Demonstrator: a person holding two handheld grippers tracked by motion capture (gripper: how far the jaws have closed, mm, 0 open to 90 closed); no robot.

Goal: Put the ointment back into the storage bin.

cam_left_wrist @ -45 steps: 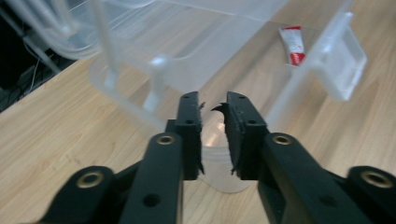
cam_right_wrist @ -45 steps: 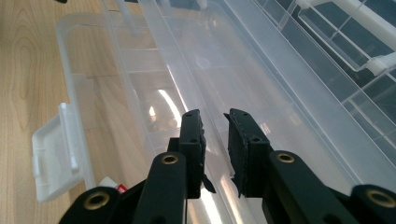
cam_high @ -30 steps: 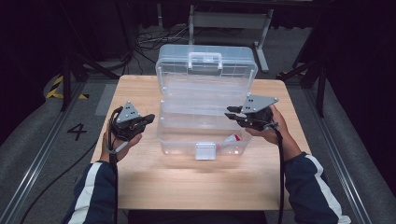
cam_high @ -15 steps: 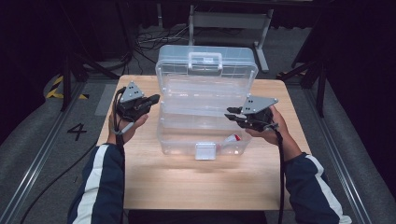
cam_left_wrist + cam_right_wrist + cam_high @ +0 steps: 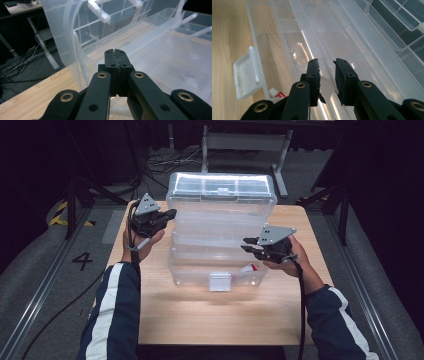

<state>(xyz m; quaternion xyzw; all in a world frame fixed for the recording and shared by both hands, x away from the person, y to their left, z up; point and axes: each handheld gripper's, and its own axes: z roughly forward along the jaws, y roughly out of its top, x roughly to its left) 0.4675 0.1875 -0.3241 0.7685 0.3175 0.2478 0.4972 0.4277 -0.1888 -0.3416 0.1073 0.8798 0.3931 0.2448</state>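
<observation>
Left claw (image 5: pixel 167 214) has risen from desk level beside box to upper left corner of box (image 5: pixel 220 235), jaws pressed together, holding nothing; right claw (image 5: pixel 248 244) unmoved at box's right side, jaws just opened a little, nothing between them, hovering over tray edge; likely next step is working lid (image 5: pixel 222 187) or trays; clear plastic box sits mid-desk, lid raised at back, front latch (image 5: pixel 220 281) hanging, small red-and-white item (image 5: pixel 248 268) inside; wooden desk (image 5: pixel 200 320); dark room, cables (image 5: pixel 165 162) on floor behind.
</observation>
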